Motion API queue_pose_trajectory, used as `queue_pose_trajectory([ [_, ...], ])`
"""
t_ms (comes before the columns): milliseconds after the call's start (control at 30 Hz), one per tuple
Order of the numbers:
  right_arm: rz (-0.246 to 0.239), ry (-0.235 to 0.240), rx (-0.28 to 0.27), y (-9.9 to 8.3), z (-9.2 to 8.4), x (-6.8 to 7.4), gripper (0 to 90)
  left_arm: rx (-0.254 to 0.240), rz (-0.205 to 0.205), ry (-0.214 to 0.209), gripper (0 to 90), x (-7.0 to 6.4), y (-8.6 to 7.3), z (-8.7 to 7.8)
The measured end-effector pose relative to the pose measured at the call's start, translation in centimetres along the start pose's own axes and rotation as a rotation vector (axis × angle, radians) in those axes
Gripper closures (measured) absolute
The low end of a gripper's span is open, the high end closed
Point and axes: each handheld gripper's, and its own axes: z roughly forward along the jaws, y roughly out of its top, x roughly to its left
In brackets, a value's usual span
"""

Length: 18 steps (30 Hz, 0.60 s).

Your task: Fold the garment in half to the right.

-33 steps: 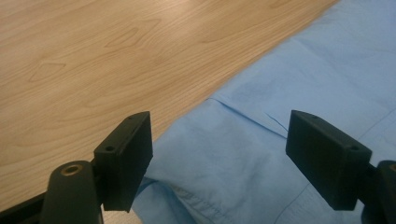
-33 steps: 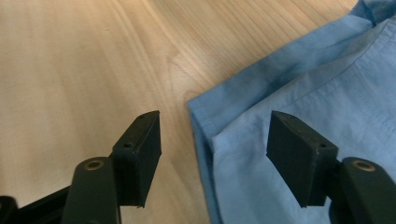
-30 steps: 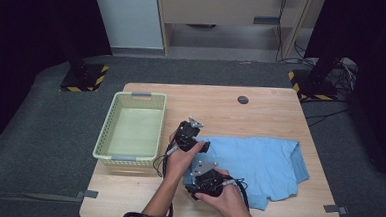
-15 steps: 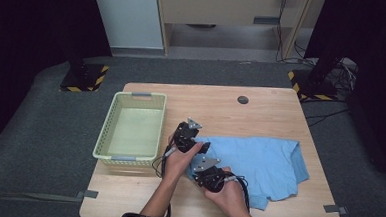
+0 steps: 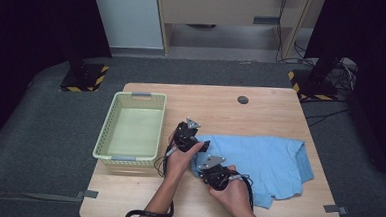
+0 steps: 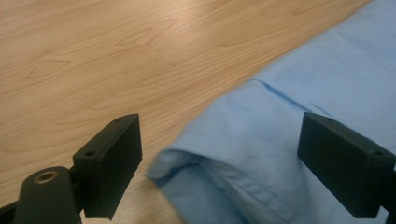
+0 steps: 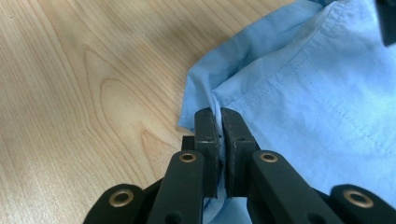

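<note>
high view: wooden table [image 5: 261, 112] on grey carpet [image 5: 39, 145]; right tool [image 7: 219, 122] clamped on blue shirt [image 7: 317, 93]; left tool [image 6: 219, 154] apart, just opened.

Shirt [image 5: 263, 162]: thin light-blue woven cloth, matt, stitched seams, soft creases. Table [image 5: 221, 102]: pale wood, visible grain, smooth with slight sheen. Basket [image 5: 130, 130]: pale green plastic, perforated walls. Right gripper [image 7: 219, 116] and left gripper [image 6: 233, 154]: matt black plastic jaws, brass-coloured metal eyelets.

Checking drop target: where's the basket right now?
High view: the pale green basket sits on the table's left side, just left of the left gripper and the blue shirt.
</note>
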Motion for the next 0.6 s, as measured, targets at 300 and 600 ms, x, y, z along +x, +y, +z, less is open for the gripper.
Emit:
queue_pose_trajectory([
  [300, -0.001, -0.008, -0.002, -0.1, 0.0, 0.1, 86.6, 0.032, -0.033, 0.02, 14.6, 1.5, -0.8, 1.5],
  [600, 0.003, -0.007, -0.008, -0.2, -0.1, 0.1, 86.7, 0.039, -0.038, 0.026, 19.3, 1.4, -0.7, 2.0],
])
